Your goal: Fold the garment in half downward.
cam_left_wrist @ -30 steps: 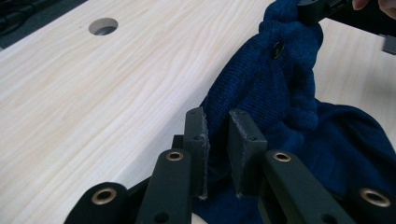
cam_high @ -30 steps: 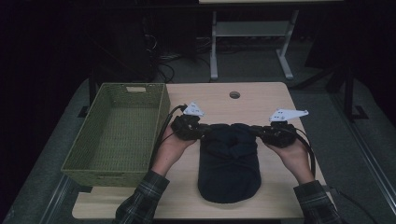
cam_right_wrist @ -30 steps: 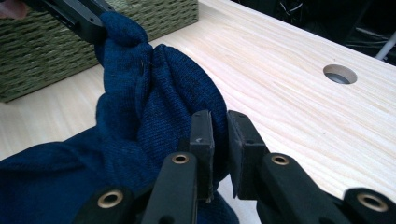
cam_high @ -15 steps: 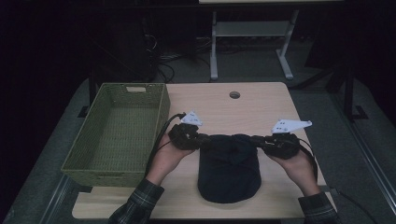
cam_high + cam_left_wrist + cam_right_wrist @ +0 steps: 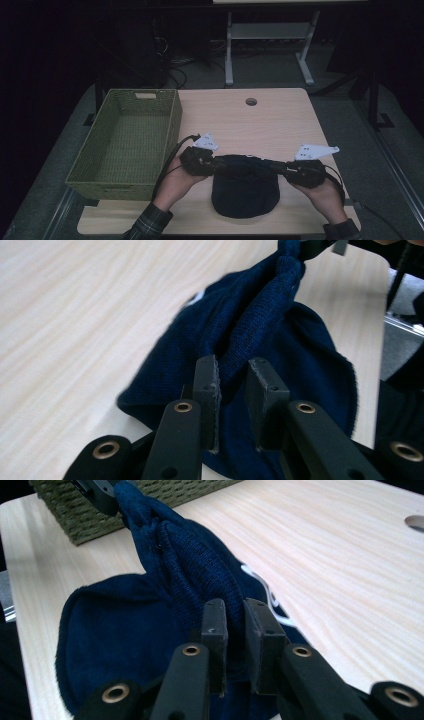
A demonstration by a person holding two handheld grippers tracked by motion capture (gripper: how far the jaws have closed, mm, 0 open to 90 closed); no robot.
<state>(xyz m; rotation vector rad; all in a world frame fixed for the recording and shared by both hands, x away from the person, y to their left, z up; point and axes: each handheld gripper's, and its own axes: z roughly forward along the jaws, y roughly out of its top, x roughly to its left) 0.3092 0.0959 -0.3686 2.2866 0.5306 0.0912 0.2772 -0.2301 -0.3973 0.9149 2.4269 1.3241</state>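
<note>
While both sets of jaws are clamped on it, the dark navy knitted cloth item (image 5: 245,187) is stretched between them over the near part of the pale wood bench (image 5: 260,125). Seen from above, the left gripper (image 5: 216,163) pinches the cloth's upper left corner and the right gripper (image 5: 280,168) pinches its upper right corner, so the top edge runs as a taut bunched band from one set of jaws to the other. Below that band the rest of the cloth hangs back toward the person and lies rounded on the bench.

Along the left gripper (image 5: 233,385) view, a thick ridge of knit passes between the two black jaws and runs away to the other gripper's tip at the far top. Along the right gripper (image 5: 235,625) view, the fold is squeezed in the narrow gap between the jaws, with a thin white line of the cloth (image 5: 165,595) showing just beyond them.

Beyond the left jaws and to their outer side stands the olive green woven rectangular basket (image 5: 112,145), on the bench's left edge, apart from the cloth. Farther off, a small round hole (image 5: 251,102) sits in the bench top.
</note>
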